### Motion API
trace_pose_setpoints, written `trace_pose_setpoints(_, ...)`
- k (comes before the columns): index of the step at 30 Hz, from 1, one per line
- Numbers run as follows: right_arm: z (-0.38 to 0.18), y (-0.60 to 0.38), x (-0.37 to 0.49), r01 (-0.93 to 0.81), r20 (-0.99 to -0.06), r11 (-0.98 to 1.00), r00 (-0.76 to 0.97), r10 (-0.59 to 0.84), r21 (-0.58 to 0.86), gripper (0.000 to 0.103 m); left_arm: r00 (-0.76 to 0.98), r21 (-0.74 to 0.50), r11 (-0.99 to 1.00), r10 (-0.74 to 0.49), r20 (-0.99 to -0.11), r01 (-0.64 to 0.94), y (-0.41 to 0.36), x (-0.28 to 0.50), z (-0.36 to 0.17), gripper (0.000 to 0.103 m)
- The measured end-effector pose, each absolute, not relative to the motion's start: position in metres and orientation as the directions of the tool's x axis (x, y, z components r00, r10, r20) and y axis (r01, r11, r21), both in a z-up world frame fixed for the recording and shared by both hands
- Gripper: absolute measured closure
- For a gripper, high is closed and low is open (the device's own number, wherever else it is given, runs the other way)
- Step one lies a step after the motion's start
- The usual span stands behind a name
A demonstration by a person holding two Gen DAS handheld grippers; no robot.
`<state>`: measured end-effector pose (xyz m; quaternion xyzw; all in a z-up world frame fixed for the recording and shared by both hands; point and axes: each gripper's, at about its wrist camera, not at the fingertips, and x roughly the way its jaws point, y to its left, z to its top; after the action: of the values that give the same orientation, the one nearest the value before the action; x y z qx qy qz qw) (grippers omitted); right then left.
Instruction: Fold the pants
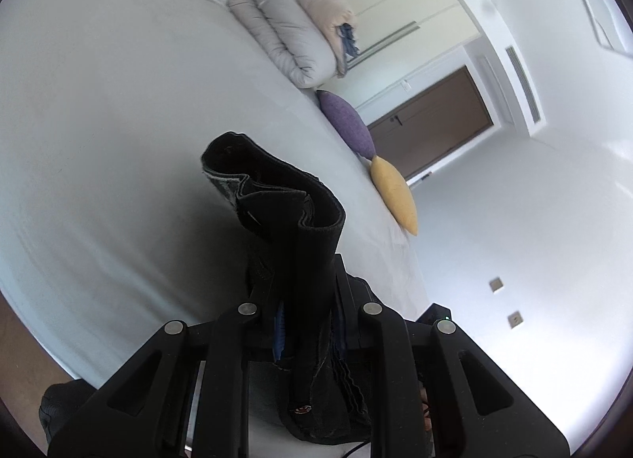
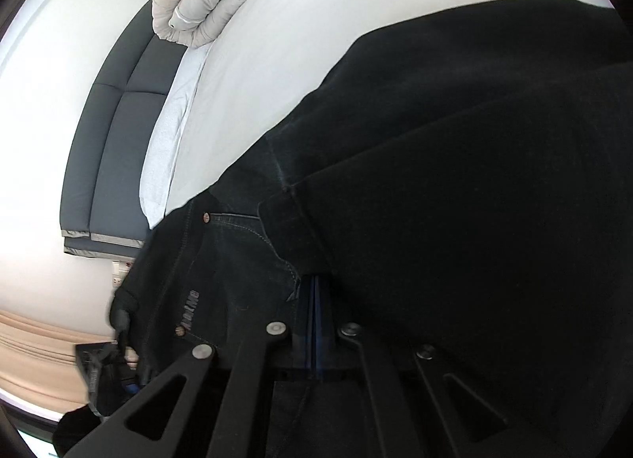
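Left tongs (image 1: 306,323) clamped on black pants (image 1: 289,220): a bunched stack of folded layers stands up between the 2 fingers and runs toward 12 o'clock in the left wrist view, edge seams and a grey inner lining visible at the top. Fabric is lifted off the white bed (image 1: 118,122), which fills the 9 to 12 o'clock part of that view.

Right tongs (image 2: 314,323) closed narrow on the same pants (image 2: 455,201); blue pads meet with denim pinched at them. Pocket stitching, 2 copper rivets and a woven label sit just at 10 o'clock of the fingers. The dark cloth drapes from 3 o'clock across most of the right wrist view, over the bed (image 2: 296,42).

Around it:
- rolled beige-grey duvet (image 1: 289,23) at 12 o'clock on the bed
- purple cushion (image 1: 348,123) and yellow cushion (image 1: 395,193) on the bed edge, tips touching, at 1 to 2 o'clock
- brown door (image 1: 431,122) at 2 o'clock
- dark padded headboard (image 2: 114,133) at 9 o'clock in the right view
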<state>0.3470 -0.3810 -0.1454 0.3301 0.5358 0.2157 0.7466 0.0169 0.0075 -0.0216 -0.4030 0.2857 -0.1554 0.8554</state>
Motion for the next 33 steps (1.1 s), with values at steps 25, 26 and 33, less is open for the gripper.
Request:
trace_pose_setpoints(25, -0.125, -0.505, 0.275, 0.011, -0.356, 0.402, 0.488, 0.797, 0.916, 0.013, 0.574, -0.043, 0.819, -0.437, -0.692, 0.572, -0.345, 0.000, 0.001, 0.086)
trace_pose_setpoints(26, -0.126, -0.510, 0.273, 0.009, -0.365, 0.413, 0.487, 0.793, 0.911, 0.014, 0.574, -0.022, 0.811, -0.432, -0.696, 0.584, -0.353, -0.004, 0.001, 0.086)
trace_pose_setpoints(33, -0.132, -0.520, 0.284, 0.035, -0.522, 0.570, 0.452, 0.723, 0.821, 0.081, 0.570, 0.078, 0.768, -0.399, -0.718, 0.636, -0.395, -0.018, -0.017, 0.086)
